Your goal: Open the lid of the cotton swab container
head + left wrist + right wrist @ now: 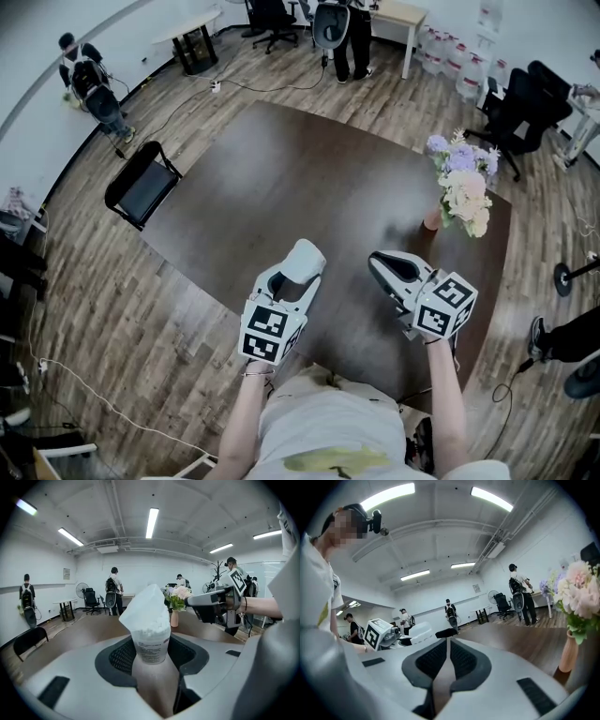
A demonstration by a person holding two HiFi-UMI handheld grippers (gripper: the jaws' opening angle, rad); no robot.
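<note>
Left gripper [298, 270]: jaws wide, clamped on the clear cotton swab container [151, 643], held upright above the near edge of the dark table [281, 178]. White swabs fill the container. White lid [146, 605] sits tilted over its mouth.

Right gripper [447, 641]: jaws pressed together, nothing between them, just beside the left.

Small vase [432, 218] on the table's far right holds flowers [464, 183].

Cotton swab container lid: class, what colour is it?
The lid is white, clearest in the left gripper view.
</note>
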